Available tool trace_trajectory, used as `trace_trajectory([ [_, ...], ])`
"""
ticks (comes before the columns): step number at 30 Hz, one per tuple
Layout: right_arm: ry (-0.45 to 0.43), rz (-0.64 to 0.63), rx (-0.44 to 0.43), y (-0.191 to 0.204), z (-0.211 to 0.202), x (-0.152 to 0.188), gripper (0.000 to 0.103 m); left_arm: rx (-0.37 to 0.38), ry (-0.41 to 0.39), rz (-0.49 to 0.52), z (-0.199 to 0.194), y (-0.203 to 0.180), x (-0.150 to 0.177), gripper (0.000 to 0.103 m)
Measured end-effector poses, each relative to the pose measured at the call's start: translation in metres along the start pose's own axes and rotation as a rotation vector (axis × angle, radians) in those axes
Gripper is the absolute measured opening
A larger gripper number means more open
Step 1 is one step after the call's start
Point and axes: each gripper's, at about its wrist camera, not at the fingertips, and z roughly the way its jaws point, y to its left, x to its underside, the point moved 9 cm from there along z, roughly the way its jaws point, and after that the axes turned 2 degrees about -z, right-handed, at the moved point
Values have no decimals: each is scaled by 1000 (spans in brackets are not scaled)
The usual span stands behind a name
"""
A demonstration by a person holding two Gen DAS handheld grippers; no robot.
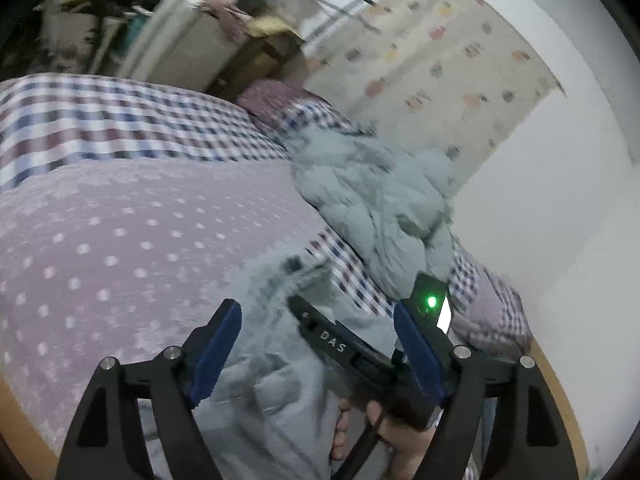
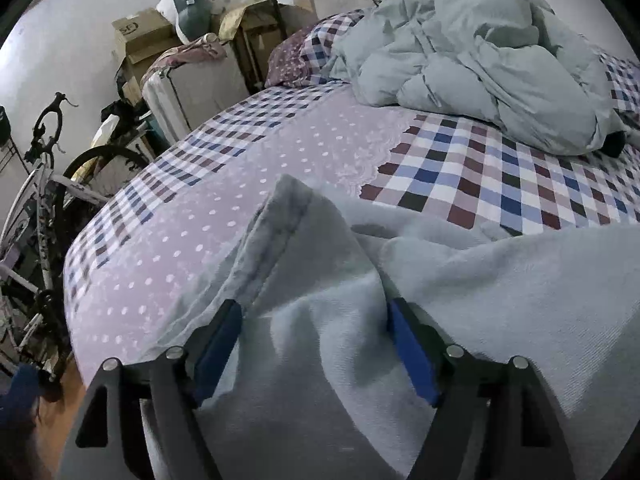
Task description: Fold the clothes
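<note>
Right wrist: gripper (image 2: 316, 332) astride garment (image 2: 320, 280).

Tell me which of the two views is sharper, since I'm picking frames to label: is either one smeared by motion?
Left wrist view: heavily motion-blurred, the checked bedsheet and the grey garment smeared, only the left gripper crisp. Right wrist view: much sharper, with clear checks on the bedsheet and visible texture on the garment. Both show strong fisheye bending.
</note>
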Motion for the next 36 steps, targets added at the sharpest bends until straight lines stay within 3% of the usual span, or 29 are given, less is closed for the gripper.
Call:
trace_trajectory([
  [3,-96,68,21,-21,-36,-20,79,29,32,52,18,-17,-2,84],
  [7,-207,220,157,-76,-81,-38,79,42,26,97,35,-35,-12,85],
  [12,-147,251,235,-111,-75,-26,79,-5,56,268,70,-59,-12,85],
  [17,-86,254,277,-131,-56,-8,79,-65,132,370,118,-69,-4,85],
  [24,-38,244,331,-157,-34,14,80,-288,245,520,180,-31,33,85],
  [36,-13,238,348,-160,-17,23,81,-274,234,497,197,-3,51,88],
])
